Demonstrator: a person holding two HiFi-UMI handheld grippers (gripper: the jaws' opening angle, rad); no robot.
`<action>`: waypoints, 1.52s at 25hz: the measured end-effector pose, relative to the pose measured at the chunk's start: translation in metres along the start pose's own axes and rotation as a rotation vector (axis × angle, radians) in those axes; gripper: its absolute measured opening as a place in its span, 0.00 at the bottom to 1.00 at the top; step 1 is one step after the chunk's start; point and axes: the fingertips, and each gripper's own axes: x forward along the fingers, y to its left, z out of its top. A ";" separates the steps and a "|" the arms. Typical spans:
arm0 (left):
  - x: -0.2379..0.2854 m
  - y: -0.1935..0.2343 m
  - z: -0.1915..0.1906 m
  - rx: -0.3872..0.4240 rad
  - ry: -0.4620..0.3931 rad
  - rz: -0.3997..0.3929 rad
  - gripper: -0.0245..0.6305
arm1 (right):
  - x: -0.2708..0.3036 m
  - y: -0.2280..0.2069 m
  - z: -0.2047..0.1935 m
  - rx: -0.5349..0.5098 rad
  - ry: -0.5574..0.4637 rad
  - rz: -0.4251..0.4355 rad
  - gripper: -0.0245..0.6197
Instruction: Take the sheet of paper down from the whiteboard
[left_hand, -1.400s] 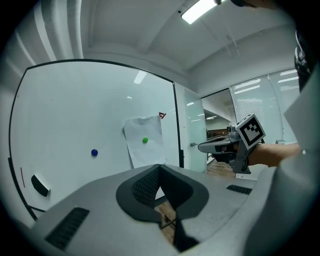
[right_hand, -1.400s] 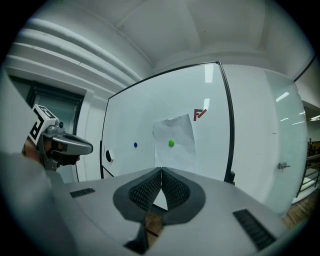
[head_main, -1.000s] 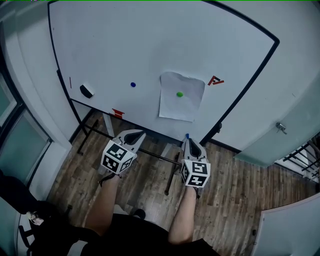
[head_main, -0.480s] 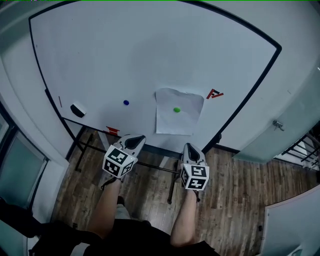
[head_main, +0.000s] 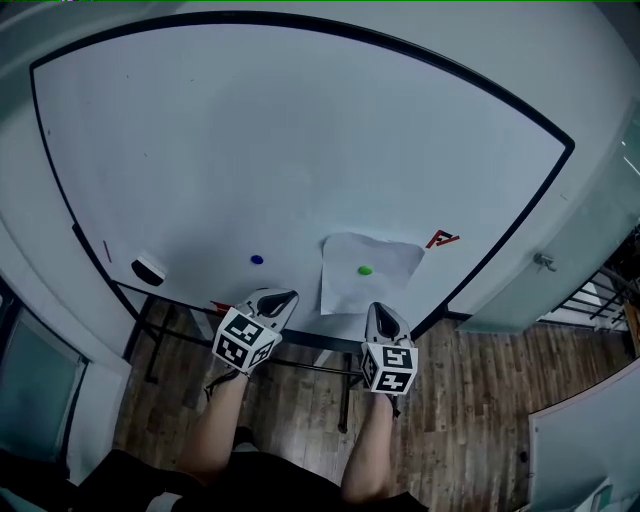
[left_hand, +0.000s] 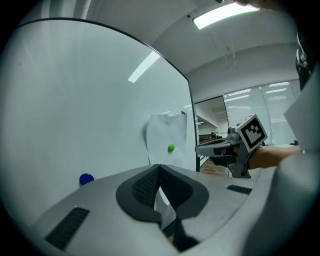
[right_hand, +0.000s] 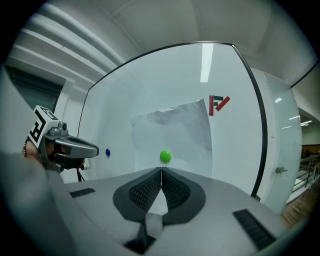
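paper — edges uncovered | right gripper, fingers together, near lower edge

Office premises. A large black-framed whiteboard on a metal stand carries an eraser and a blue magnet. Wood-pattern plank floor. Pale door with a door handle. The left gripper view shows a strip ceiling light and glazed partitions beyond.
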 end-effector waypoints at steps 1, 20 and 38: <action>0.001 0.005 0.001 0.001 -0.002 -0.009 0.07 | 0.004 0.002 0.002 0.000 0.001 -0.010 0.08; 0.016 0.038 0.002 0.031 -0.009 -0.127 0.07 | 0.032 0.015 0.006 0.030 0.010 -0.109 0.08; 0.044 0.031 0.055 0.049 -0.100 -0.101 0.07 | 0.047 -0.010 0.017 0.044 -0.039 -0.035 0.08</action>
